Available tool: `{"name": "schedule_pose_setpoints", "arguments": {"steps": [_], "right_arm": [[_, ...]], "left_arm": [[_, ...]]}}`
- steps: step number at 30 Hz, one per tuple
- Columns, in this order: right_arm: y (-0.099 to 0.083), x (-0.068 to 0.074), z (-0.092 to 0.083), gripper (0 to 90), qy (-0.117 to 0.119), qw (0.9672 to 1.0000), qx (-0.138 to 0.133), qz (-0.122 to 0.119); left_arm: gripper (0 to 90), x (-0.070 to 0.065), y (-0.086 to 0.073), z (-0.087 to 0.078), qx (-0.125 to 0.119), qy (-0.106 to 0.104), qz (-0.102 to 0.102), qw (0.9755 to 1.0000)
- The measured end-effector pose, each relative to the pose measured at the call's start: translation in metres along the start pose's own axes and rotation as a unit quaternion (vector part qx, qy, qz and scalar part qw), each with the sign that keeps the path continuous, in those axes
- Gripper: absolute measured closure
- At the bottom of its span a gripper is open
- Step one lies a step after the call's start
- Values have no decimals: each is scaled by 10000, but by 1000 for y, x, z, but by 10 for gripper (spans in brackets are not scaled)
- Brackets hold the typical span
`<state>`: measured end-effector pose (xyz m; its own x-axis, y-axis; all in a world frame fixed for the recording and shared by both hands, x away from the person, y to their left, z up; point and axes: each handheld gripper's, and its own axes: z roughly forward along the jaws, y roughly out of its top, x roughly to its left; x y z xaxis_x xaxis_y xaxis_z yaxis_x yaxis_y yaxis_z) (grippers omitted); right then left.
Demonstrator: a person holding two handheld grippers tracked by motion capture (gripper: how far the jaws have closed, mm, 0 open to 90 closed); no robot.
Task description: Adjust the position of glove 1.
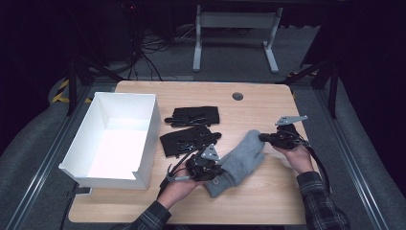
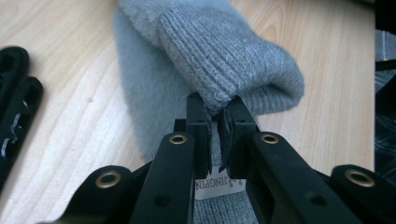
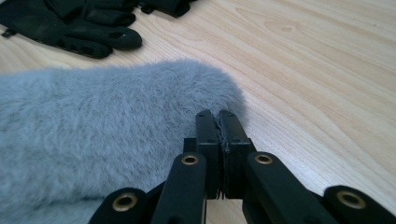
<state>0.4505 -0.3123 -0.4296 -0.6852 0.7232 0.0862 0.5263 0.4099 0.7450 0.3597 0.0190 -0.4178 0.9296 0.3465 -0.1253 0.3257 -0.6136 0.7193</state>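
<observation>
A grey fuzzy mitten (image 1: pixel 239 162) lies on the wooden table (image 1: pixel 268 103), stretched slantwise between the two tools: its ribbed cuff end sits at the left gripper (image 1: pixel 207 168), near the front edge of the table, and its rounded fingertip end reaches up and to the right to the right gripper (image 1: pixel 262 137). In the left gripper view the ribbed cuff (image 2: pixel 224 56) bulges just above the jaw tips, and a white label (image 2: pixel 219 183) shows between the jaws lower down. In the right gripper view the fluffy tip of the mitten (image 3: pixel 116 135) spreads to the left of the jaws and just ahead of them.

The person's left hand (image 1: pixel 179 187) comes in from the bottom edge and holds its gripper pointing right, towards the mitten. The right hand (image 1: pixel 299 157), in a plaid sleeve (image 1: pixel 323 203), reaches in from the lower right and holds its gripper pointing left, low over the table.

The left gripper (image 2: pixel 215 122) is clamped on the edge of the knitted cuff, with the fabric pinched between the pads. The right gripper (image 3: pixel 219 122) has its jaws pressed together; a thin sliver of material seems to sit between them at the mitten's tip, though it is too small to tell for sure whether they hold the fur.

Two black gloves (image 1: pixel 191 128) lie on the table behind the mitten, and a white open box (image 1: pixel 117 139) stands to the left of them.
</observation>
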Motion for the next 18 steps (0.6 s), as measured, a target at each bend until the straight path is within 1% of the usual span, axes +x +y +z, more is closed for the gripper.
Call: {"name": "schedule_pose_setpoints", "arguments": {"steps": [1,2,3,5,6,7,8,13,16,18], "right_arm": [[2,2,-7,893,-18,10000,-10,-43],[2,2,-7,893,-18,10000,-10,-43],[3,3,-10,893,-20,10000,2,-59],[7,7,-17,893,-40,9999,6,-127],[10,13,-22,894,-23,9998,21,-175],[11,15,-24,894,-16,9998,18,-197],[11,15,-24,894,-16,9998,18,-197],[15,32,-28,893,100,9990,173,-388],[17,43,-28,893,210,9984,237,-464],[19,51,-28,893,252,9978,285,-534]], "left_arm": [[839,0,1,-5,-70,13,-22,10000],[840,0,1,-5,-70,13,-22,10000],[840,1,1,-8,-109,-21,-13,9999],[840,2,1,-15,-185,-79,-65,9998],[840,3,-1,-21,-227,-94,-104,9996],[840,4,-2,-24,-229,-123,-137,9996],[840,4,-2,-24,-229,-123,-137,9996],[839,5,-18,-41,-160,-133,-328,9992],[839,4,-30,-48,-161,-194,-467,9986],[839,4,-33,-50,-155,-228,-499,9984]]}}
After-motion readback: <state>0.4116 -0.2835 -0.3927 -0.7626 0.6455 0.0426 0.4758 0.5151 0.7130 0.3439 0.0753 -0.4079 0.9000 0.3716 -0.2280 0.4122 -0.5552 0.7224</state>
